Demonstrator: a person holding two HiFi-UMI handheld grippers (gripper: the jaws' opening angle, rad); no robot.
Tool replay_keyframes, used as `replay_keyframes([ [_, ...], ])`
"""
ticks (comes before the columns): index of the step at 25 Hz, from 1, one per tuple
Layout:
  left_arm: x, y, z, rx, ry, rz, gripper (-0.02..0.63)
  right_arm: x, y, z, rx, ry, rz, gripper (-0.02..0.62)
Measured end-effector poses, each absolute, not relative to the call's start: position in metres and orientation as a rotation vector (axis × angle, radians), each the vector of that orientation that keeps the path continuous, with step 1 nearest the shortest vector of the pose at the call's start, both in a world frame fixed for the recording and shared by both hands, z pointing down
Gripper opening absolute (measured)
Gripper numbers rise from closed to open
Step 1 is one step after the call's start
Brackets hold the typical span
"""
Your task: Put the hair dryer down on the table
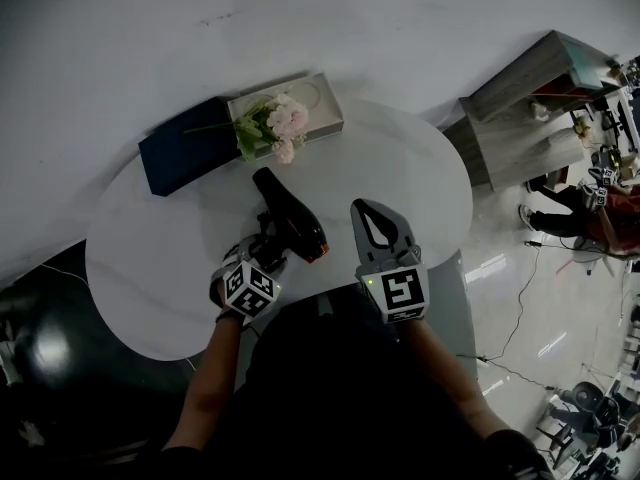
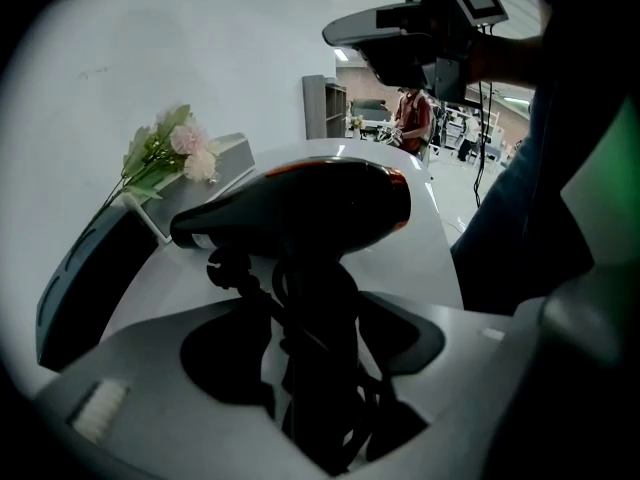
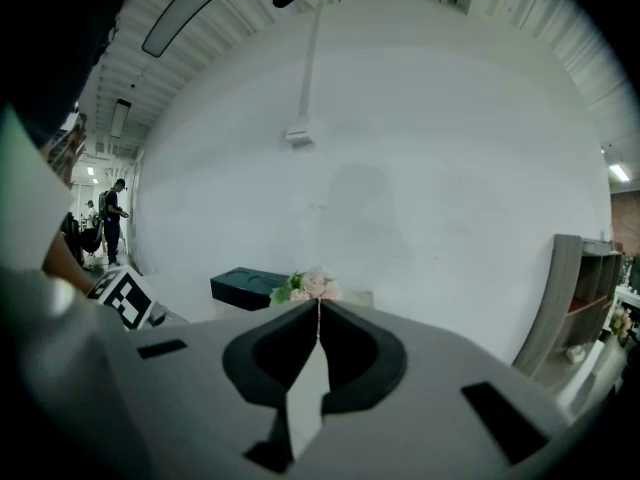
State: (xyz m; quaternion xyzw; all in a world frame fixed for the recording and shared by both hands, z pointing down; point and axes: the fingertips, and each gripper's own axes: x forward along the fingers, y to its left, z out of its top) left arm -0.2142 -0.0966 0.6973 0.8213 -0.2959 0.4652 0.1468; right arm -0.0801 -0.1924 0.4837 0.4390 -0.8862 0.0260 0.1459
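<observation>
Hair dryer (image 1: 291,220) on the white tabletop (image 1: 400,173), near its front edge, nozzle toward the flowers (image 1: 277,126) and dark box (image 1: 185,146). Left tongs (image 1: 266,243) spread round its handle and cord, pads not pressing. Right tongs (image 3: 318,306) pressed together, empty, just right of the dryer

I count one counter (image 1: 420,183) bearing one hair dryer (image 1: 290,218), one dark box (image 1: 185,148), one pale box (image 1: 318,108) and one bunch of flowers (image 1: 275,126). Claws: two, the left claw (image 1: 268,246) and the right claw (image 1: 363,208).
</observation>
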Motion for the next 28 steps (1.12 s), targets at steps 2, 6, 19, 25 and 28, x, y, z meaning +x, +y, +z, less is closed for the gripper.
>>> replay_keyframes([
  [2, -0.218, -0.100, 0.690, 2.352, -0.876, 1.258, 0.319, -0.084, -0.192, 0.482, 1.251, -2.565, 0.069, 0.014],
  [6, -0.230, -0.102, 0.665, 2.317, -0.900, 1.109, 0.331, -0.092, -0.195, 0.475, 1.217, -2.599, 0.053, 0.014],
  [19, -0.256, -0.074, 0.611, 2.143, -0.747, 1.256, 0.331, -0.138, -0.201, 0.440, 1.041, -2.758, -0.026, 0.014],
  [25, -0.272, -0.065, 0.614, 2.054, -0.756, 1.440, 0.357, -0.150, -0.200, 0.434, 0.981, -2.799, -0.039, 0.014],
  [28, -0.269, -0.088, 0.583, 2.166, -0.960, 1.266, 0.356, -0.152, -0.200, 0.431, 0.963, -2.814, -0.047, 0.014],
])
